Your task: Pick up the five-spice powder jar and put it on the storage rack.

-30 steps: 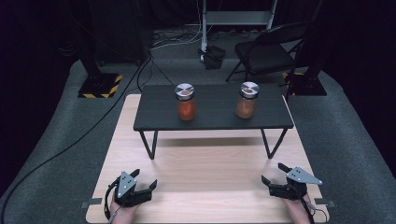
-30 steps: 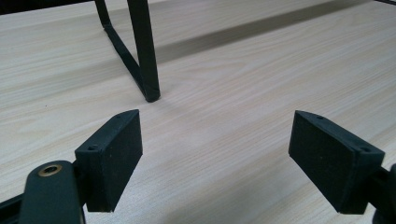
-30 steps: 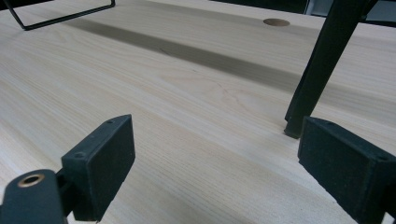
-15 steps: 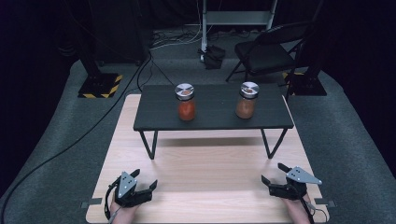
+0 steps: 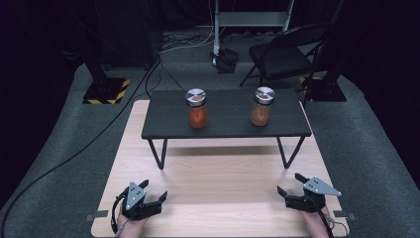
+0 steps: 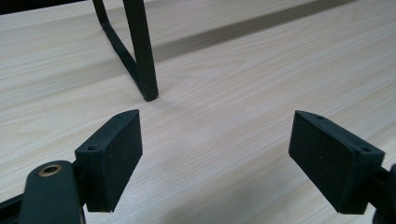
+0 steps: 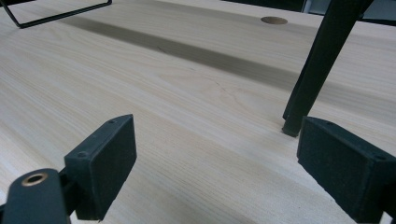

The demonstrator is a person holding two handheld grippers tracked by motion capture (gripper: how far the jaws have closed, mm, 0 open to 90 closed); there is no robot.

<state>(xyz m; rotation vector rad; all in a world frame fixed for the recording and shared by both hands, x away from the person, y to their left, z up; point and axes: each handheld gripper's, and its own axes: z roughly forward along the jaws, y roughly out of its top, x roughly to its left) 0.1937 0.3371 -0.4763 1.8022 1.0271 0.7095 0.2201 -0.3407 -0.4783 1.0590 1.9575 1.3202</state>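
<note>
Two jars stand on the small black table (image 5: 282, 130) in my high view, well apart from each other: the red jar (image 5: 197, 108) toward its left half and the brown jar (image 5: 261, 106) toward its right half, both upright with silver lids. The black table rests on a pale wooden board (image 5: 218, 178) laid over grey carpet. At the near edge of the board I hold the left gripper (image 5: 154, 193) by the bottom-left corner and the right gripper (image 5: 288, 183) by the bottom-right corner, both low over the wood and well short of the jars. Behind the table I see a folding chair (image 5: 285, 57) and a yellow-and-black striped base (image 5: 105, 91) on the floor.

In my left gripper view, the left gripper (image 6: 215, 149) has its two black pads spread wide with nothing but bare wood grain between them. A black table leg (image 6: 140, 51) comes down to the board ahead, above the left pad.

In my right gripper view, the right gripper (image 7: 217, 161) is likewise spread apart and pinches nothing; only board shows in the gap. A second table leg (image 7: 317, 70) meets the wood just beyond the right pad, and a round hole (image 7: 274, 20) is cut in the board farther off.
</note>
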